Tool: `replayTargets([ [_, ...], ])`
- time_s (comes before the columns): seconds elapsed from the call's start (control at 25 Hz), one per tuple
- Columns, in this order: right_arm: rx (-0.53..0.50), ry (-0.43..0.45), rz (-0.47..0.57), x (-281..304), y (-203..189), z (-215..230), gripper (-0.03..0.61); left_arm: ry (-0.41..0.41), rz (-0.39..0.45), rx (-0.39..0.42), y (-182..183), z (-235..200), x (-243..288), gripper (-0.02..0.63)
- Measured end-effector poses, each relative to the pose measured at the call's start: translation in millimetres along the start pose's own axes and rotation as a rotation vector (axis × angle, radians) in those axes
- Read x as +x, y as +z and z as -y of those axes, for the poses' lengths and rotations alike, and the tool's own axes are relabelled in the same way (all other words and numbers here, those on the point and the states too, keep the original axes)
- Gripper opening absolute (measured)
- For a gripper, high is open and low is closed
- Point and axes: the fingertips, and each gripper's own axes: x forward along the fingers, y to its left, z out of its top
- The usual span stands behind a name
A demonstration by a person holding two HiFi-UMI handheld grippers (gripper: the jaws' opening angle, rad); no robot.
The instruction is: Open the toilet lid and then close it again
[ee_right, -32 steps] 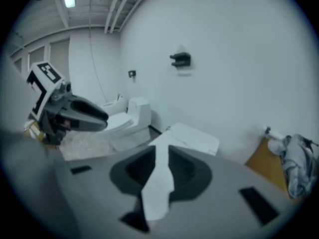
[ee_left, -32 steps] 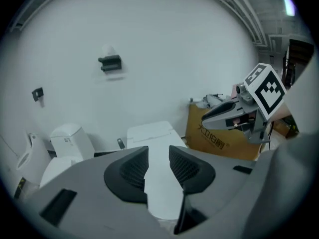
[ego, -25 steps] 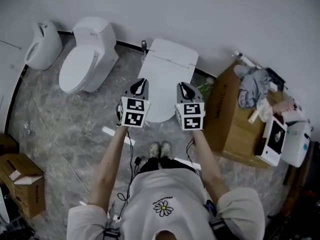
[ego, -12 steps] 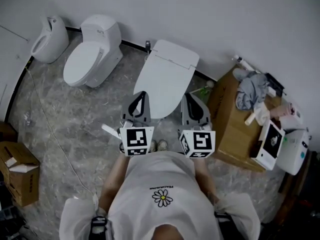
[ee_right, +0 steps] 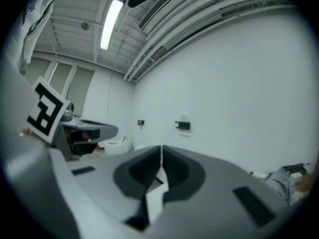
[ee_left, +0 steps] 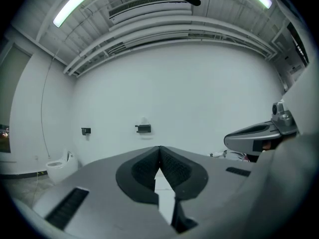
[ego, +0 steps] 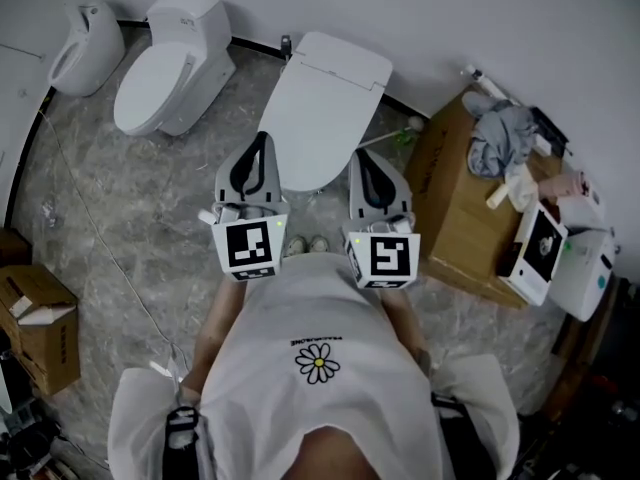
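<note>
Lid: white plastic toilet lid [ego: 322, 108] lay flat and shut on its bowl, mid-frame in the head view, hinge end at the white wall [ego: 480, 18], front end toward the person.
Lid long axis: ran from wall to person, slanting a bit down-left in the head view.
Left gripper: left gripper [ego: 259, 140] was held level, aimed at the wall; its fingers [ee_left: 144, 168] were pressed tip to tip with nothing between them.
Right gripper: right gripper [ego: 359, 156] was in the same pose; its fingers [ee_right: 179, 171] were closed together and empty.
Key relation: in the head view the two grippers flanked the lid's front end, the left just beside its left edge, the right just beside its right edge. Neither touched it. The lid looked to be below and ahead of the fingers. The gripper views showed the wall and no lid, so the height gap could not be read.
Nearer hand: about even, no clear winner.
Step (judged): lid down, both grippers clear of it. This could be ahead of the lift or after the close; the frames didn't settle which.
Next move (judged): for a lift, the fingers would need to dip down and forward to the front lip, then swing the lid up about the wall-end hinge.
Risk (judged): closed tips could slip off the smooth lip.
Clutter: second white toilet [ego: 165, 63] stood off to the left, brown cardboard box [ego: 455, 218] near the right side, on a grey marbled floor [ego: 130, 208].
</note>
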Motion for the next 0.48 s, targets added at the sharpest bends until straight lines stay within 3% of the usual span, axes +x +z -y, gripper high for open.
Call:
replayTargets([
  [0.48, -0.018, 0.007, 0.011, -13, 8, -7, 0.034, -0.022, 0.028, -0.004, 9, 11, -12, 0.02],
])
